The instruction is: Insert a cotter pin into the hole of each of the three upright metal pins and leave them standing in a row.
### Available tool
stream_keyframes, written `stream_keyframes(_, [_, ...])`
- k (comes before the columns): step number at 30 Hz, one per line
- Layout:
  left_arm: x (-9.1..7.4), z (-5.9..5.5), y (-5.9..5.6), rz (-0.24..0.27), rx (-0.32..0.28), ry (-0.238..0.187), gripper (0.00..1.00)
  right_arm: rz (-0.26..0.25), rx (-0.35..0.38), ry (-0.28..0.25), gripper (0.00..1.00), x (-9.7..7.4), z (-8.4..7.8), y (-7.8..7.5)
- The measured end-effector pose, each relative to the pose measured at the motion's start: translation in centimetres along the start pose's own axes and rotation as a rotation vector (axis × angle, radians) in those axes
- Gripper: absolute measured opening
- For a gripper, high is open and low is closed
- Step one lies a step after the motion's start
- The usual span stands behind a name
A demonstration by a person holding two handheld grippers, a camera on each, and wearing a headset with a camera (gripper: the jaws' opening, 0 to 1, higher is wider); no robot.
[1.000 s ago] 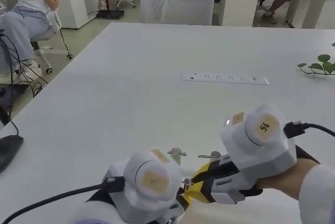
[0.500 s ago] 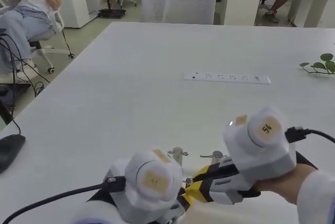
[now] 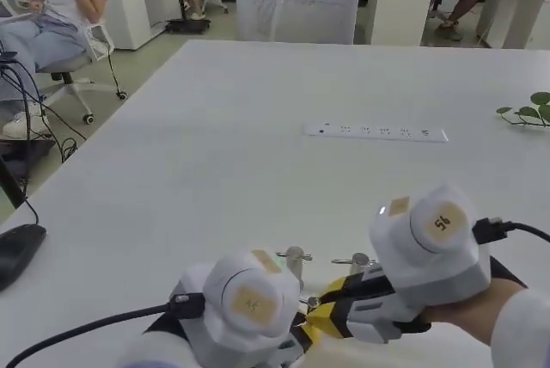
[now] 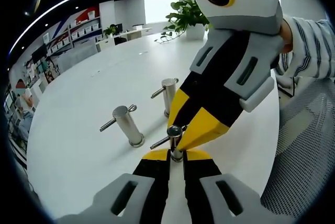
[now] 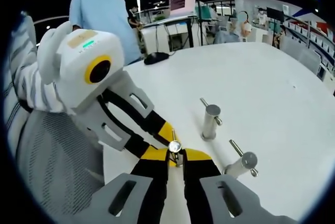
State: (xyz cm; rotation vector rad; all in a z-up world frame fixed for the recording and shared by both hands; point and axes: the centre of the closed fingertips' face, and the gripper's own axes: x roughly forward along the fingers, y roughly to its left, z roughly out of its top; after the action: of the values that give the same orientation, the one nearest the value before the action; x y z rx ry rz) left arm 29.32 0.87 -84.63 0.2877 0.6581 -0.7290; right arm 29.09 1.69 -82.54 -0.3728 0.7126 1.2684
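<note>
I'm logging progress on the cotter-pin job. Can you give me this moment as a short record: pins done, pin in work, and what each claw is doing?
surface: white table
finished: two far pins, upright, with far cotter pins through their tops
in work: near pin, third cotter pin poking out of one side
left claw: shut on the near pin's lower shaft
right claw: shut at the near pin's top, apparently on the third cotter pin's other end
layout: near pin in front of the other two, not in line

Pin (image 4: 174, 139) before two others (image 4: 127, 125), on table (image 3: 258, 127)
</note>
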Motion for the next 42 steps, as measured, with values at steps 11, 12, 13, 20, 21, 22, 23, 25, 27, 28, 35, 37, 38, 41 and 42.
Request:
stream_keyframes(11, [-0.1, -0.3, -0.1, -0.006, 0.014, 0.009, 0.08, -0.002, 0.000, -0.001, 0.10, 0.0, 0.0, 0.0])
stream_keyframes(12, [-0.1, -0.3, -0.1, -0.005, 0.015, 0.008, 0.08, -0.003, -0.001, -0.001, 0.10, -0.1, 0.0, 0.0])
stream_keyframes(13, [0.0, -0.3, -0.1, -0.005, 0.013, 0.008, 0.08, -0.002, -0.001, -0.002, 0.10, -0.1, 0.0, 0.0])
stream_keyframes(20, [0.1, -0.1, -0.1, -0.006, 0.023, 0.007, 0.08, -0.003, -0.003, -0.004, 0.10, -0.1, 0.1, 0.0])
stream_keyframes(21, [0.1, -0.2, -0.1, -0.007, 0.021, 0.007, 0.08, -0.008, -0.006, -0.005, 0.10, -0.2, 0.1, 0.0])
stream_keyframes(22, [0.1, -0.2, -0.1, -0.008, 0.022, 0.007, 0.08, -0.009, -0.009, -0.005, 0.10, -0.2, 0.1, -0.1])
stream_keyframes(23, [0.1, -0.2, -0.1, -0.010, 0.021, 0.008, 0.08, -0.010, -0.011, -0.005, 0.10, -0.2, 0.1, -0.1])
stream_keyframes(25, [0.0, -0.3, -0.2, -0.015, 0.018, 0.010, 0.08, -0.009, -0.022, -0.005, 0.10, -0.3, 0.0, -0.1])
stream_keyframes(27, [0.0, -0.4, -0.2, -0.017, 0.019, 0.012, 0.09, -0.009, -0.023, -0.004, 0.10, -0.4, -0.1, -0.1])
stream_keyframes(28, [0.0, -0.4, -0.2, -0.019, 0.017, 0.012, 0.09, -0.009, -0.024, -0.003, 0.10, -0.4, -0.1, -0.1])
stream_keyframes(35, [-0.6, -0.4, -0.3, -0.045, 0.013, -0.001, 0.17, -0.017, -0.036, -0.003, 0.10, -1.0, -0.5, -0.1])
stream_keyframes(37, [-0.8, -0.4, -0.6, -0.067, 0.009, -0.007, 0.20, -0.018, -0.038, -0.002, 0.10, -1.1, -0.6, -0.2])
stream_keyframes(38, [-0.9, -0.4, -0.5, -0.069, 0.009, -0.013, 0.22, -0.018, -0.037, -0.003, 0.10, -1.2, -0.6, -0.2])
stream_keyframes(41, [-1.1, -0.6, -0.7, -0.089, 0.008, -0.014, 0.27, -0.020, -0.041, -0.004, 0.10, -1.4, -0.6, -0.2])
stream_keyframes(42, [-1.1, -0.7, -0.7, -0.094, 0.009, -0.014, 0.29, -0.021, -0.044, -0.004, 0.10, -1.6, -0.6, -0.3])
